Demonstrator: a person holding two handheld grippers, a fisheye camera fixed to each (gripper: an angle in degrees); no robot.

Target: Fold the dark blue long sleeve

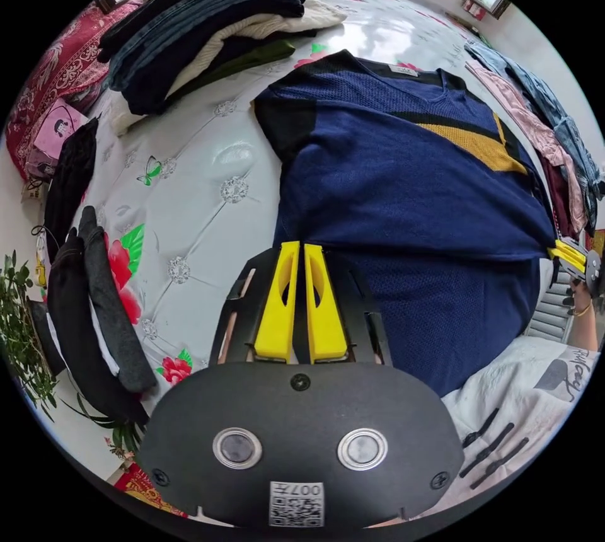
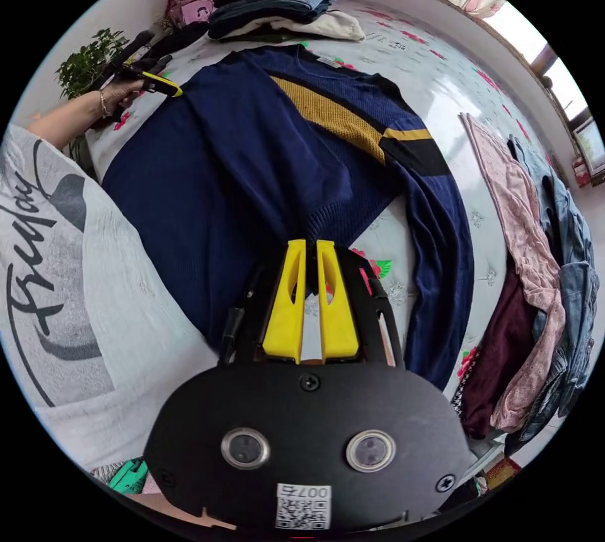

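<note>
The dark blue long sleeve (image 1: 403,189) with a yellow and black chest panel lies spread on the white flowered bed (image 1: 189,189). One sleeve is folded across its body, and the other sleeve (image 2: 444,239) lies stretched out on the bed beside it. My left gripper (image 1: 300,247) is shut on the folded edge at one side of the garment. It also shows in a hand at that edge in the right gripper view (image 2: 165,86). My right gripper (image 2: 311,244) is shut on the folded fabric's end on the opposite side. In the left gripper view it sits at the far right (image 1: 567,254).
A stack of folded clothes (image 1: 208,19) (image 2: 277,6) sits at the head of the bed. Dark garments (image 1: 94,315) hang over one edge, pink and denim ones (image 2: 542,252) over the other. A plant (image 2: 88,63) stands beside the bed. A person's white shirt (image 2: 63,265) is close.
</note>
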